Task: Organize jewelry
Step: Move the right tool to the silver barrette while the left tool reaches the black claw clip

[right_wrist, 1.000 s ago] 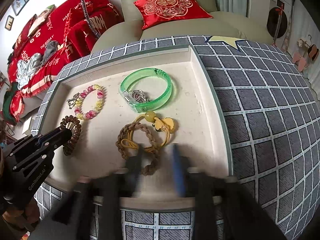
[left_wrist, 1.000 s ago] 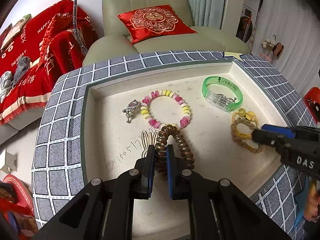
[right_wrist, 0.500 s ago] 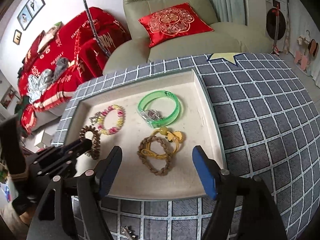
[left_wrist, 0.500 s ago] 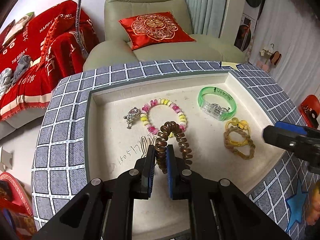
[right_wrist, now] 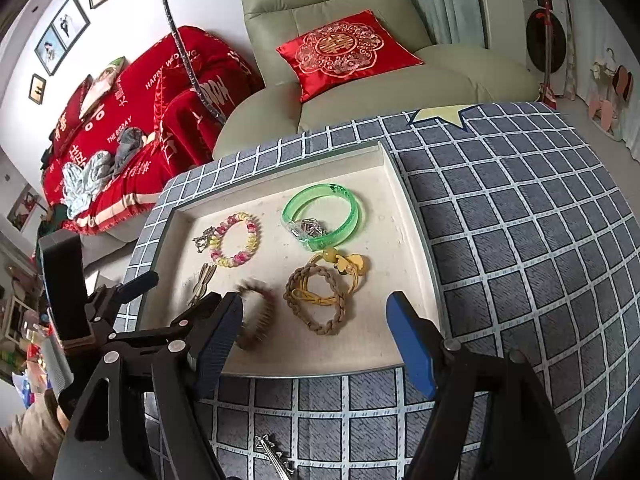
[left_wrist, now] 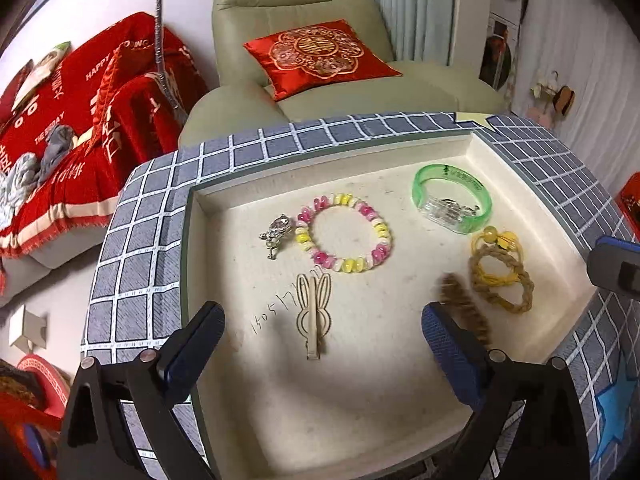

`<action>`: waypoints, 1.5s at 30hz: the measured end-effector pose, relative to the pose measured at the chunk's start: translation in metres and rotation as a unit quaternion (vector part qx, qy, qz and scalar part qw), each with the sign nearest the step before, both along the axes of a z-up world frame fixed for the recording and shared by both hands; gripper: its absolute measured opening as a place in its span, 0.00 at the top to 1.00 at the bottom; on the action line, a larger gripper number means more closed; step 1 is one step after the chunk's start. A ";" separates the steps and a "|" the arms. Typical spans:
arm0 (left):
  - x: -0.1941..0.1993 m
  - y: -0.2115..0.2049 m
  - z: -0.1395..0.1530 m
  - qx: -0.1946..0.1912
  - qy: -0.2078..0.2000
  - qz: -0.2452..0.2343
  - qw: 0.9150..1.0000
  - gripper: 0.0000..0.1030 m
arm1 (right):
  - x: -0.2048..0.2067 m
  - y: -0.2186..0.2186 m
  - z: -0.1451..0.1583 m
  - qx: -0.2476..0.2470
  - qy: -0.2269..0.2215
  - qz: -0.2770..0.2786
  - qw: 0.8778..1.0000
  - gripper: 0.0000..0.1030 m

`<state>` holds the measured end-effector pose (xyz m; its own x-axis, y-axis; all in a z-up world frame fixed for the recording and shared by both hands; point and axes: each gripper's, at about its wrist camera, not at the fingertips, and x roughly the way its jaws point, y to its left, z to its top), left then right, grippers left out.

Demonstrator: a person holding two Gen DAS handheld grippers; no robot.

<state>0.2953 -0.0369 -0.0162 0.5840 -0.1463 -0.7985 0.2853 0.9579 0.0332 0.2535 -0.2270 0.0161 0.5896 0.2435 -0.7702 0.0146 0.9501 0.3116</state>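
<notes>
Our left gripper (left_wrist: pixel 320 344) has its blue-padded fingers (left_wrist: pixel 448 344) spread wide, holding nothing, above the near part of the cream tray (left_wrist: pixel 360 420). Between those fingers, on the tray floor, lies a pale rabbit-shaped hair clip (left_wrist: pixel 315 312) next to handwritten digits. Just inside the right finger we see the brown coil bracelet (left_wrist: pixel 466 304), motion-blurred, so we cannot tell whether it rests on the tray or is in the air; it is not gripped.

Our right gripper (right_wrist: pixel 316 340) is also wide apart and empty, hovering at the tray's near edge. From this view the blurred brown coil bracelet (right_wrist: pixel 258 314) sits beside its left finger, and the brown braided band with yellow cord (right_wrist: pixel 320 298) lies between the fingers, farther in.

Farther out, the pink and yellow bead bracelet (left_wrist: pixel 346 240) lies mid-tray with a small silver charm (left_wrist: pixel 276 234) touching its left side. The green translucent bangle (left_wrist: pixel 452 202) sits toward the tray's far right corner, just beyond the braided band.

The tray rests on a grey checked cloth (right_wrist: pixel 520 240). Beyond stand a pale green armchair (left_wrist: pixel 320 60) with a red embroidered cushion (left_wrist: pixel 320 54) and a red-draped sofa (left_wrist: pixel 60 140).
</notes>
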 end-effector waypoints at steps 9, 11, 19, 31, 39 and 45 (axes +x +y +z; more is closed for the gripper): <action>-0.014 0.002 0.018 -0.005 -0.029 0.001 1.000 0.00 | -0.010 -0.002 0.002 0.005 -0.004 -0.008 1.000 0.18; -0.017 0.003 0.020 -0.004 -0.033 0.002 0.999 0.00 | -0.014 -0.004 0.004 0.010 -0.008 -0.011 1.000 0.15; -0.037 0.005 0.031 -0.005 -0.038 -0.002 0.999 0.00 | -0.030 -0.003 0.017 0.009 -0.026 -0.006 1.000 0.00; -0.071 0.010 0.035 0.002 -0.045 -0.012 0.999 0.00 | -0.052 0.000 0.022 0.002 -0.017 0.002 1.000 0.00; -0.097 0.031 0.028 -0.012 -0.033 -0.021 0.999 0.00 | -0.070 0.007 0.006 -0.007 0.006 0.023 1.000 0.00; -0.132 0.041 0.016 -0.024 -0.013 -0.044 0.999 0.00 | -0.085 0.018 -0.016 -0.023 0.033 0.043 0.998 0.00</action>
<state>0.1637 0.0038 -0.0005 0.5876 -0.2351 -0.7742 0.3673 0.9301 -0.0037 0.1684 -0.2091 0.0001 0.5159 0.2549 -0.8178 -0.0483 0.9618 0.2693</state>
